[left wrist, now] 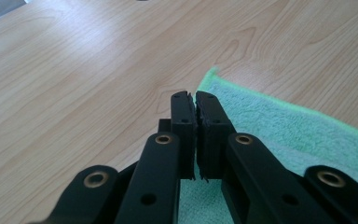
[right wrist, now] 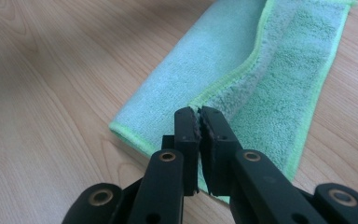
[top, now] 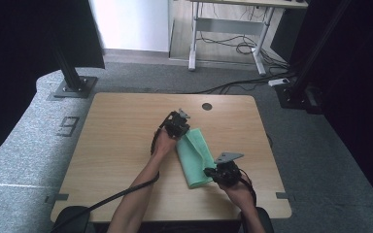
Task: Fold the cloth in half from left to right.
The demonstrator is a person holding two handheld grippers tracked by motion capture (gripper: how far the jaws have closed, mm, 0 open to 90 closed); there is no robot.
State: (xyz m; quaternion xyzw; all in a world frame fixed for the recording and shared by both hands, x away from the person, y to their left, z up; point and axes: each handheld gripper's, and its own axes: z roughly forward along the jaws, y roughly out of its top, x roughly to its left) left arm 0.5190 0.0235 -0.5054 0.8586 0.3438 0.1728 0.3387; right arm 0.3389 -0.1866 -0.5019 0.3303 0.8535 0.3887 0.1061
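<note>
A green cloth (top: pixel 194 155) lies folded lengthwise on the wooden table (top: pixel 121 145), right of the middle. My left gripper (top: pixel 180 132) is at its far end. In the left gripper view the jaws are pressed together at the cloth's (left wrist: pixel 284 126) corner, left gripper (left wrist: pixel 195 95) shut on it. My right gripper (top: pixel 211 171) is at the near end. In the right gripper view the right gripper (right wrist: pixel 196 111) is shut on the bright hem of the cloth's (right wrist: pixel 223 51) top layer, which rises from the lower layer toward the tips.
A round cable hole (top: pixel 207 106) sits near the table's far edge. Wide bare wood spreads left of the cloth. Beyond the table are black frame posts (top: pixel 70 73), a desk's white legs (top: pixel 193 43) and floor cables (top: pixel 233 85).
</note>
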